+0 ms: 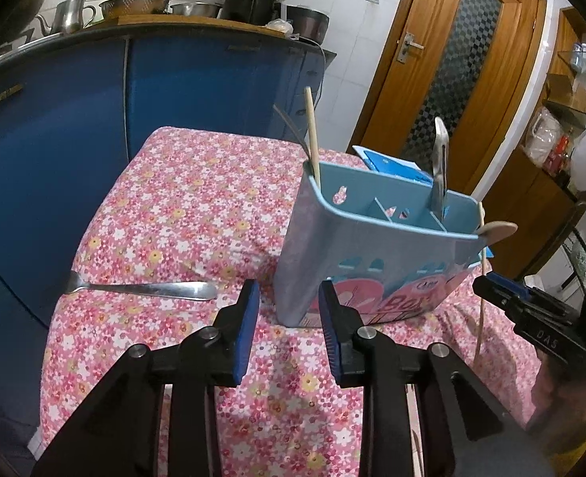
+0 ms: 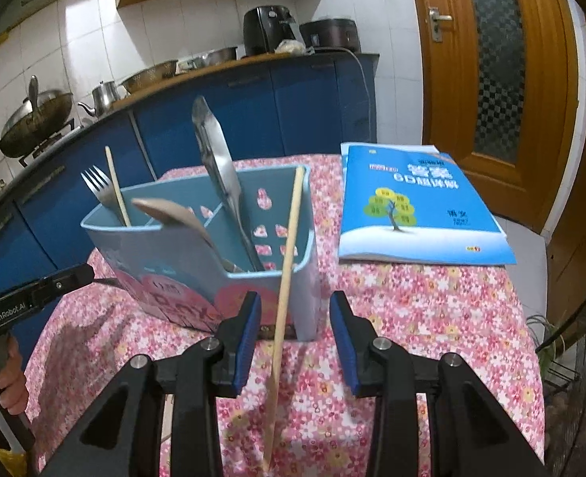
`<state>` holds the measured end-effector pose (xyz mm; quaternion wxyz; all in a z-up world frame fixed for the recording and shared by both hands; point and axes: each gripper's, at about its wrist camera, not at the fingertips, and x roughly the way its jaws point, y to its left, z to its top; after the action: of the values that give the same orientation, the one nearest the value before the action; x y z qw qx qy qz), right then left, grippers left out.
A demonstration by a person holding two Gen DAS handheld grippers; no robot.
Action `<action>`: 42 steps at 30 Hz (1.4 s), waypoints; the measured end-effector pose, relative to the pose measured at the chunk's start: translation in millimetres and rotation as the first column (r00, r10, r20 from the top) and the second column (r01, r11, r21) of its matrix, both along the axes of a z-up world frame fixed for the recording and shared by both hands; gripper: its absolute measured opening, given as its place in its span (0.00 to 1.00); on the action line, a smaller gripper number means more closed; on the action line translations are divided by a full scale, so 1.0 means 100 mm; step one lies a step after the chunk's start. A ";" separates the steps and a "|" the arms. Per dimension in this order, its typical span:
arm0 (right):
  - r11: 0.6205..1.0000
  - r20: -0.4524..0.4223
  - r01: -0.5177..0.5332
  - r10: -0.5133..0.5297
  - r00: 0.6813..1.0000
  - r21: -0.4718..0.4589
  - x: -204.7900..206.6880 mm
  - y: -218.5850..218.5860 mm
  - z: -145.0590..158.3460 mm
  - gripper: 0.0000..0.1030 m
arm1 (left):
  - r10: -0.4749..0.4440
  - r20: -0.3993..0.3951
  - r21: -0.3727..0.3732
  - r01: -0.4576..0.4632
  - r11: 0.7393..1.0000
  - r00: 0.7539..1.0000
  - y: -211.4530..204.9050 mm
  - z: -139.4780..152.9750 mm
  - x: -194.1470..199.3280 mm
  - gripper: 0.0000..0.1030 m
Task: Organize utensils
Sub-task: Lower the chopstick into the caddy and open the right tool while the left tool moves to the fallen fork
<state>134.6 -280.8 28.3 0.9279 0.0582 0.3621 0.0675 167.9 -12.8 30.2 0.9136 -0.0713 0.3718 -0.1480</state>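
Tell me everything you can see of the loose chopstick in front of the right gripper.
The chopstick is a plain, pale wooden stick, thin and straight, slightly tapered towards its lower end. It stands steeply tilted outside the blue utensil holder, its upper end leaning against the holder's rim, its lower end down on the floral tablecloth. It passes between the fingers of the right gripper, whose jaws stand open; neither pad presses on it.
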 end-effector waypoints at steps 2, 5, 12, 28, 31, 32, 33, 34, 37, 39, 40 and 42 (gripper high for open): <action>1.000 -0.012 -0.012 0.012 1.000 -0.003 0.00 0.00 -0.02 0.16 | 0.002 0.000 0.006 -0.002 1.000 1.000 0.00 -0.03 0.00 0.30; 1.000 -0.003 -0.029 0.029 1.000 -0.005 -0.04 0.00 0.00 0.06 | 0.005 -0.003 0.011 -0.005 1.000 1.000 0.00 -0.05 0.01 0.30; 0.999 0.093 -0.013 0.010 0.996 0.037 -0.20 -0.03 0.23 0.06 | 0.006 -0.006 0.005 -0.006 1.000 1.000 0.01 -0.08 0.02 0.30; 0.996 0.421 0.036 -0.069 0.904 0.087 0.20 0.09 0.76 0.06 | 0.010 -0.018 -0.001 -0.010 1.000 1.000 0.01 -0.14 0.05 0.30; 0.997 0.464 0.040 -0.064 0.884 0.063 0.28 0.16 0.76 0.06 | 0.014 -0.021 -0.006 -0.015 1.000 1.000 0.03 -0.14 0.06 0.30; 0.998 0.473 0.043 -0.063 0.879 0.053 0.31 0.17 0.74 0.06 | 0.016 -0.021 -0.008 -0.016 1.000 1.000 0.04 -0.15 0.07 0.30; 0.998 0.474 0.044 -0.059 0.878 0.042 0.35 0.19 0.73 0.06 | 0.017 -0.021 -0.010 -0.017 1.000 1.000 0.04 -0.15 0.07 0.30; 0.998 0.473 0.046 -0.057 0.879 0.034 0.37 0.20 0.70 0.06 | 0.019 -0.022 -0.012 -0.020 1.000 1.000 0.05 -0.15 0.07 0.30; 0.999 0.440 0.041 -0.044 0.897 0.015 0.44 0.21 0.58 0.06 | 0.025 -0.024 -0.019 -0.025 1.000 0.999 0.08 -0.14 0.07 0.30; 0.999 0.407 0.030 -0.035 0.913 0.019 0.47 0.20 0.50 0.06 | 0.029 -0.025 -0.023 -0.030 0.999 0.999 0.10 -0.13 0.06 0.30; 0.999 0.391 0.023 -0.031 0.920 0.023 0.47 0.19 0.46 0.06 | 0.032 -0.025 -0.025 -0.032 0.999 0.999 0.12 -0.13 0.06 0.30; 1.000 0.368 0.015 -0.023 0.930 0.024 0.47 0.18 0.40 0.07 | 0.039 -0.022 -0.027 -0.040 0.999 0.999 0.15 -0.12 0.06 0.30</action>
<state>181.1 -263.1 67.9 0.9792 0.0577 0.1805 0.0720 174.0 1.8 18.6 0.9112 -0.0929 0.3782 -0.1343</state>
